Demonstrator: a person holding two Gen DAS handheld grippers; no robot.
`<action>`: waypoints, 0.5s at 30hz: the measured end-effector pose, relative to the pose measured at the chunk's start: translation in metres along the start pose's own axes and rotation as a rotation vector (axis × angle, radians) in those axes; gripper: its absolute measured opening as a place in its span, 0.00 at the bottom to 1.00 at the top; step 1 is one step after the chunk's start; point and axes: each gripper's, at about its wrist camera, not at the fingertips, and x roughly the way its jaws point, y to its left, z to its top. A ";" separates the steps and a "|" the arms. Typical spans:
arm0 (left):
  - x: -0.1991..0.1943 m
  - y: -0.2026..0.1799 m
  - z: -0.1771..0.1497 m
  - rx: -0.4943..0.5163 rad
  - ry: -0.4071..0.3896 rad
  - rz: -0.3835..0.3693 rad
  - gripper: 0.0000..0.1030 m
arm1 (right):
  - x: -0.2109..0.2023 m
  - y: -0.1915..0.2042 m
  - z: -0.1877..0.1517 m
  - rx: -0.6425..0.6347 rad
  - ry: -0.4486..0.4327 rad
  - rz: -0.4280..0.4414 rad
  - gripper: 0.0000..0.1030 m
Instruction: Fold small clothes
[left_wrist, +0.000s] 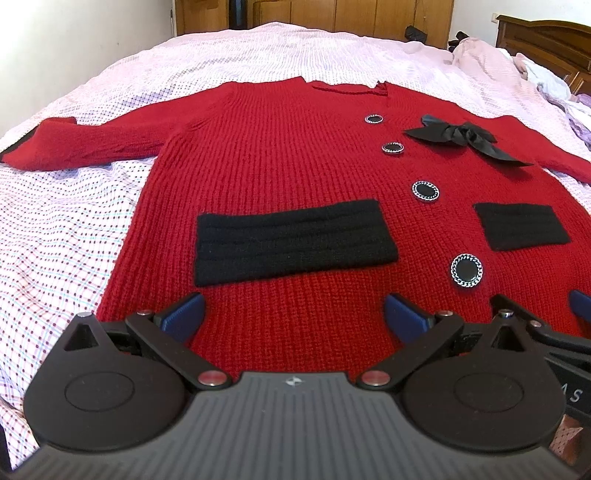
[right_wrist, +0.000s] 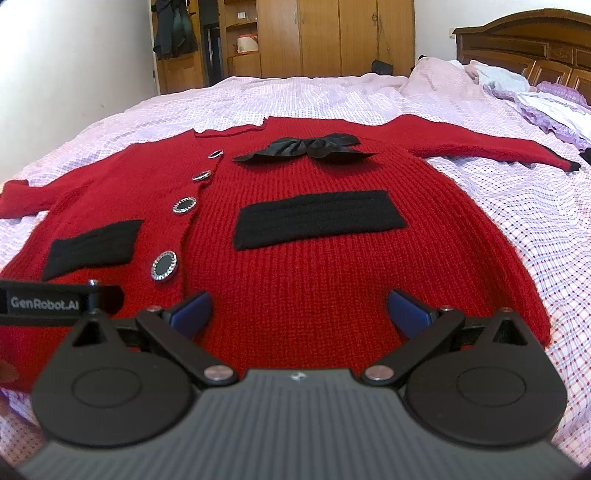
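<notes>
A small red knit cardigan (left_wrist: 280, 162) lies flat and face up on the bed, sleeves spread out to both sides. It has two black pocket flaps, several black round buttons down the front and a black bow (left_wrist: 461, 138) near the collar. It also shows in the right wrist view (right_wrist: 332, 273). My left gripper (left_wrist: 293, 314) is open and empty over the hem on the cardigan's left half. My right gripper (right_wrist: 299, 312) is open and empty over the hem on its right half. The right gripper's edge shows in the left wrist view (left_wrist: 580, 306).
The bed has a checked pink and white sheet (left_wrist: 66, 229). Crumpled clothes and pillows (right_wrist: 535, 99) lie near the dark wooden headboard (right_wrist: 524, 44) at the far right. Wooden wardrobes (right_wrist: 317, 37) stand beyond the bed.
</notes>
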 end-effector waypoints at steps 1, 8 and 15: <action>-0.001 0.000 0.001 -0.004 0.002 -0.002 1.00 | -0.001 0.000 0.001 0.000 0.001 0.002 1.00; -0.010 -0.001 0.004 0.005 -0.019 -0.006 1.00 | -0.010 -0.004 0.010 0.015 0.002 0.045 1.00; -0.024 -0.005 0.021 0.025 -0.051 -0.045 1.00 | -0.027 -0.021 0.032 0.061 -0.059 0.089 1.00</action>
